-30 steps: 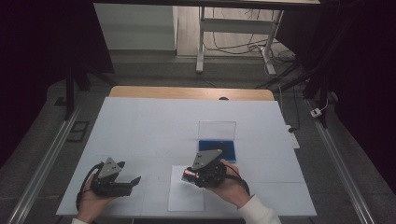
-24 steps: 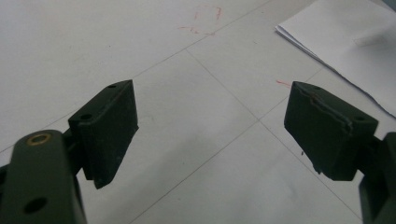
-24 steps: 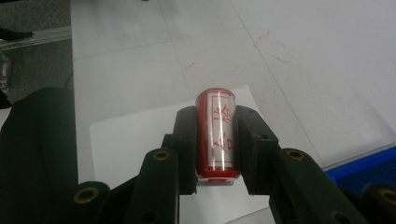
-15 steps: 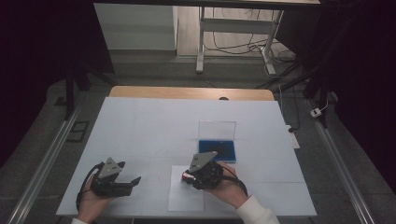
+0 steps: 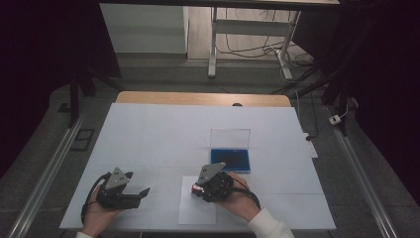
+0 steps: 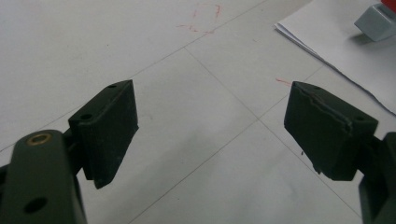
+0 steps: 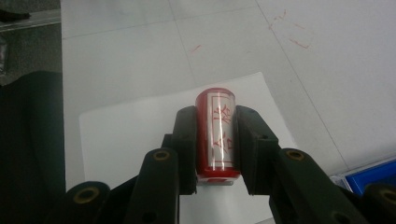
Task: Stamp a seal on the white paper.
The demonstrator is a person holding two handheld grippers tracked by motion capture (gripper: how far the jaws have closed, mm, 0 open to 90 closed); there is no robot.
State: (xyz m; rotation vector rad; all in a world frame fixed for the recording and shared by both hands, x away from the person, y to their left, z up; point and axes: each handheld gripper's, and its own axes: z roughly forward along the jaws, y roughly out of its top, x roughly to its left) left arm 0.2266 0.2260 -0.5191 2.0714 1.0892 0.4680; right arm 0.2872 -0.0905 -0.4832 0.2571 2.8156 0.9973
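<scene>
A red cylindrical stamp (image 7: 217, 135) with red characters on a clear label lies between the jaws of my right gripper (image 7: 215, 116), which is shut on it. In the high view that gripper (image 5: 199, 188) hovers over a white paper sheet (image 5: 195, 213) near the table's front edge, the stamp (image 5: 197, 188) pointing left. A blue ink pad (image 5: 231, 159) with its clear lid upright stands just behind it. My left gripper (image 5: 142, 192) rests at the front left, jaws wide open with nothing between them (image 6: 210, 121).
The white table cover (image 5: 163, 134) carries faint red marks (image 6: 205, 14). The paper's corner (image 6: 336, 42) and the stamp's grey end (image 6: 377, 21) show at the upper right of the left gripper view. A table frame and cables stand beyond the far edge.
My right gripper has shifted slightly left and nearer over the paper, still holding the stamp. The left gripper has not moved.
</scene>
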